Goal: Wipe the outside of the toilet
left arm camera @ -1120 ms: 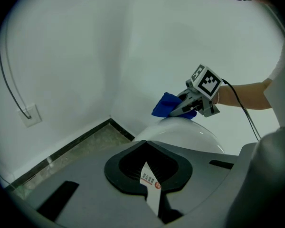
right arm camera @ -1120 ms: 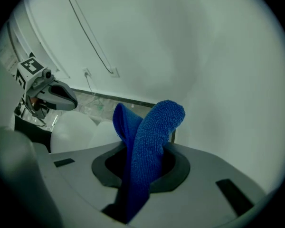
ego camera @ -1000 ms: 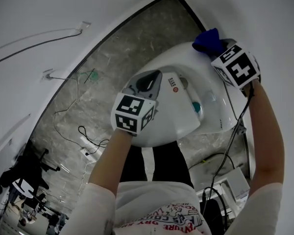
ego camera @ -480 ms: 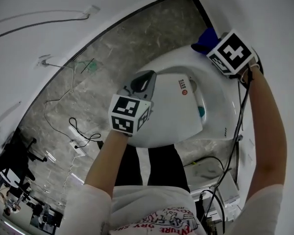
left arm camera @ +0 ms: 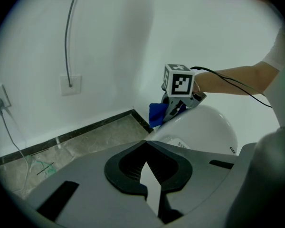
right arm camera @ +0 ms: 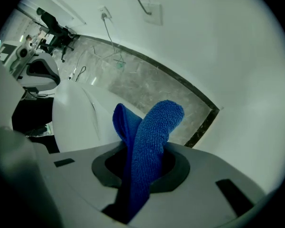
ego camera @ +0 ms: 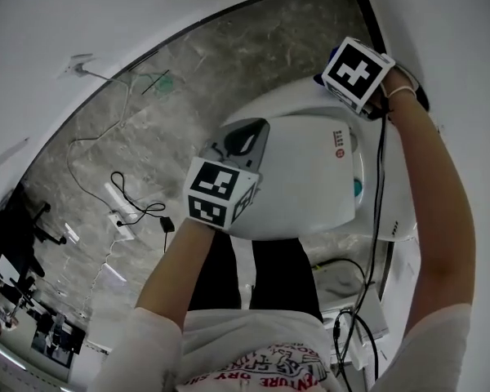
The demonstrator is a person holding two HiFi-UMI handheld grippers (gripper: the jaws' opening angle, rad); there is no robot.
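Since a second ago, my right gripper [right arm camera: 142, 172] has slid further round the back edge of the glossy white ceramic toilet [ego camera: 310, 178], toward the wall corner. Its fingers are clenched on a folded blue microfibre cloth [right arm camera: 149, 137], which juts out at the toilet's rear rim. My left gripper [left arm camera: 149, 167] hangs over the lid's near left edge, fingers pinched together on nothing. I judge a wiping stroke is under way. Next, I should press the cloth flat and sweep down the outer side.
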